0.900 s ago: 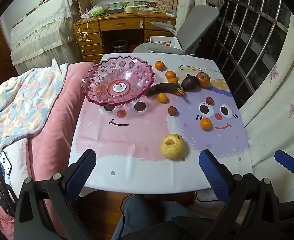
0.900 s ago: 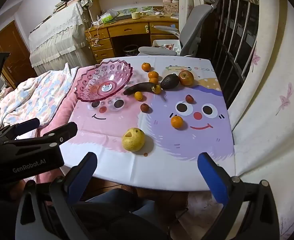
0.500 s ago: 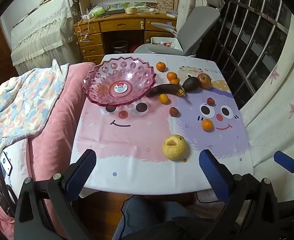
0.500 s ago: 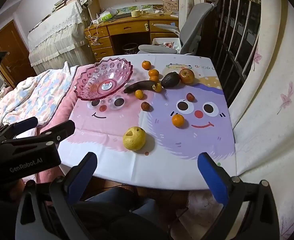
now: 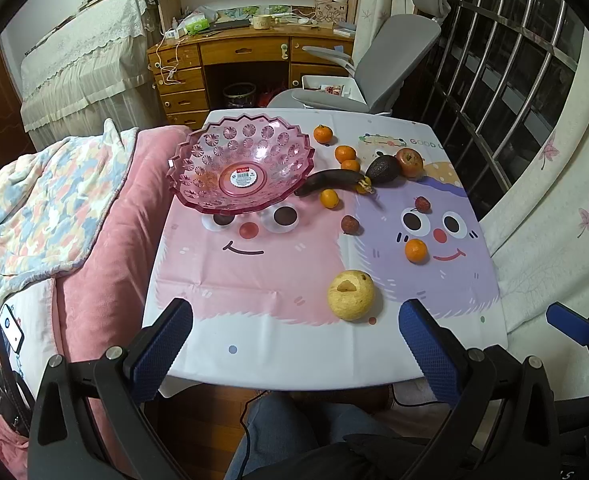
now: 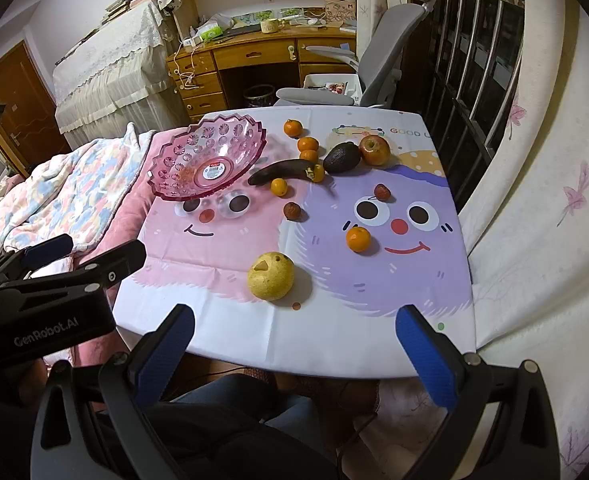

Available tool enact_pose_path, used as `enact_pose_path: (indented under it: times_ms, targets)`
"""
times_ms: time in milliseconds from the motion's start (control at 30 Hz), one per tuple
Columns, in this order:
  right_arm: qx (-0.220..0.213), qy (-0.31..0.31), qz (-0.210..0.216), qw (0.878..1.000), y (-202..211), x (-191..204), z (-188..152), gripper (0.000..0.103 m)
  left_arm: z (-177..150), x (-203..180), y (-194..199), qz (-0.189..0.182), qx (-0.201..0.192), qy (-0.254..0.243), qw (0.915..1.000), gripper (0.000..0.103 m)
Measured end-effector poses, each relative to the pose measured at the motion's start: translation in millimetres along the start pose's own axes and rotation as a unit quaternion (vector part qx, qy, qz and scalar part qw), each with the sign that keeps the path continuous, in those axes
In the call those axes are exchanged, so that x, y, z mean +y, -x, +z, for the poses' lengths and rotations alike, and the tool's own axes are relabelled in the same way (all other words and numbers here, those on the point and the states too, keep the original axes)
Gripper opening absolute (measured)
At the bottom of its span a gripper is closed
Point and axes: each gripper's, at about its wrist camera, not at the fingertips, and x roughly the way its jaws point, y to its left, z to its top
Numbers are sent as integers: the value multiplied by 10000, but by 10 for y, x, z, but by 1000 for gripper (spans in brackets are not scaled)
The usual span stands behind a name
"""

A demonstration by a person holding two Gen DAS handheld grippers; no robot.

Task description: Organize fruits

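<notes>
A pink plastic bowl (image 5: 241, 168) (image 6: 208, 160) stands empty at the table's far left. Fruit lies loose to its right: a yellow pear (image 5: 350, 295) (image 6: 270, 276) nearest me, a blackened banana (image 5: 332, 182) (image 6: 284, 170), an avocado (image 5: 382, 169) (image 6: 341, 157), a red apple (image 5: 409, 162) (image 6: 374, 149), several small oranges (image 5: 416, 250) (image 6: 358, 239) and two lychees (image 5: 350, 225) (image 6: 292, 211). My left gripper (image 5: 294, 334) and right gripper (image 6: 294, 336) both hover open over the near table edge, holding nothing.
The table wears a pink and purple cartoon cloth (image 5: 254, 264). A bed with a pink blanket (image 5: 90, 240) borders the left edge, a white curtain (image 5: 554, 200) the right. A grey chair (image 5: 378, 80) and wooden desk (image 5: 246, 56) stand beyond. A person's knees (image 5: 286, 432) are below the near edge.
Both views have shifted very slightly; the fruit and bowl sit a touch lower in the frames. Both grippers stay open and nothing on the table has moved.
</notes>
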Motion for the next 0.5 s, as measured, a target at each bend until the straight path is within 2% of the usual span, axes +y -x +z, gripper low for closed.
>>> enact_pose_path:
  times_ms: [500]
  targets:
    - [10, -108, -45, 9999, -70, 32, 8, 101, 31, 22, 10, -32, 4, -5, 10000, 102]
